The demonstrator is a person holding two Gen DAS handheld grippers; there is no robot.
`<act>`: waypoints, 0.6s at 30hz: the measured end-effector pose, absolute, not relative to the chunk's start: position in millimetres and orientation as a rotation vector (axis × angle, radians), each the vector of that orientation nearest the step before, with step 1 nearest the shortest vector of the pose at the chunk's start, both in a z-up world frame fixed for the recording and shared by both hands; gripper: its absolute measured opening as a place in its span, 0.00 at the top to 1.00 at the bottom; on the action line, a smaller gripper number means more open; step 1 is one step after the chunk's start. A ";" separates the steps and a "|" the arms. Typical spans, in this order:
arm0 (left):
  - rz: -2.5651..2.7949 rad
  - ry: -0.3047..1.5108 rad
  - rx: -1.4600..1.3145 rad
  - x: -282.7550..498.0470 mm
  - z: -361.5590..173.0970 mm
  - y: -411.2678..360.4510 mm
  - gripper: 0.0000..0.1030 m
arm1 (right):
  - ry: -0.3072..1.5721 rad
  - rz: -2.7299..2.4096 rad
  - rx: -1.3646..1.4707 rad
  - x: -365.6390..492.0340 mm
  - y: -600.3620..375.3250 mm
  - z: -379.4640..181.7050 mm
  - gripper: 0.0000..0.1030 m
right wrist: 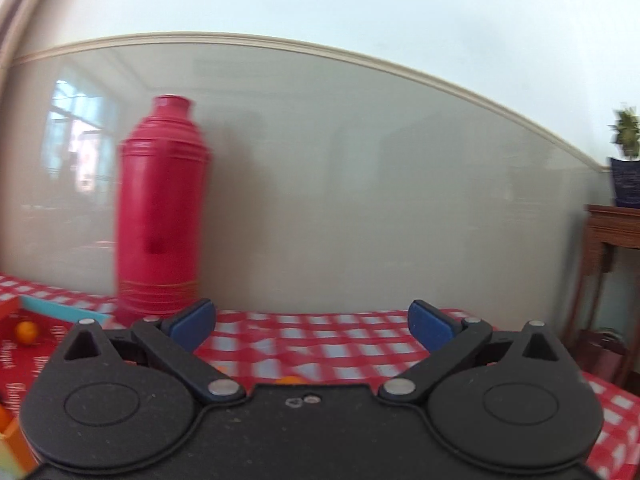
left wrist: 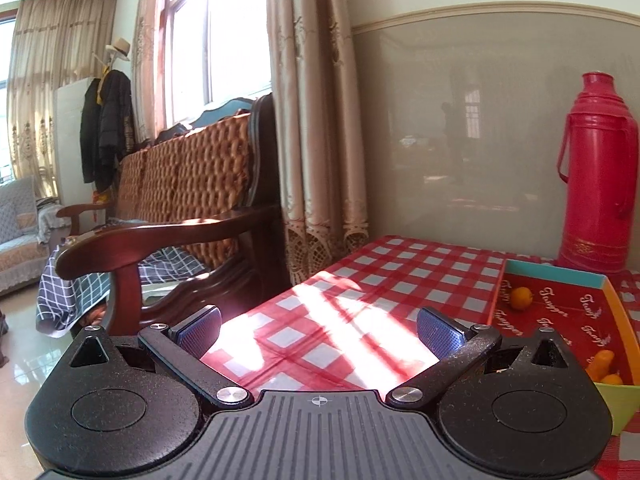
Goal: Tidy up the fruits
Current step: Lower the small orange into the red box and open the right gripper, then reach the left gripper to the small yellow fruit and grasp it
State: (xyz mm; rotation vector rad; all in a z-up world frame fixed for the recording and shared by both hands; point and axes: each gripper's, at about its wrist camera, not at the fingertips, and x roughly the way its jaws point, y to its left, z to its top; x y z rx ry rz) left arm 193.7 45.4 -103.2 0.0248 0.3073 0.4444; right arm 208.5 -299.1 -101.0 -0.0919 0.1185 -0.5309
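A small orange (left wrist: 521,298) lies in a shallow red box (left wrist: 568,308) with teal and orange walls, right of my left gripper. More orange fruit (left wrist: 602,364) sits in a green bowl (left wrist: 618,400) at the right edge. My left gripper (left wrist: 318,330) is open and empty over the checkered tablecloth. In the right wrist view the same orange (right wrist: 26,331) and red box (right wrist: 24,356) are at the far left. A sliver of orange fruit (right wrist: 291,380) shows just above the gripper body. My right gripper (right wrist: 312,326) is open and empty, and the view is blurred.
A tall red thermos (left wrist: 596,176) stands against the wall behind the box; it also shows in the right wrist view (right wrist: 160,208). A wooden bench (left wrist: 192,216) and curtain (left wrist: 316,120) are left of the table. A wooden side table (right wrist: 612,264) with a plant stands at right.
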 end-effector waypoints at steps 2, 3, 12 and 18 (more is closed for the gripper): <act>0.405 0.307 0.041 195.4 -103.4 30.5 0.00 | 0.115 -0.610 -0.087 203.0 -312.8 -100.7 0.06; 0.385 0.307 0.050 196.6 -103.8 22.3 0.00 | 0.118 -0.641 -0.083 200.7 -319.3 -100.6 0.06; 0.090 0.307 0.130 201.1 -103.0 -68.5 0.00 | 0.142 -0.822 -0.031 171.8 -366.4 -100.0 0.06; -0.127 0.323 0.139 209.4 -95.4 -156.5 0.00 | 0.125 -0.866 -0.050 146.2 -383.5 -99.6 0.06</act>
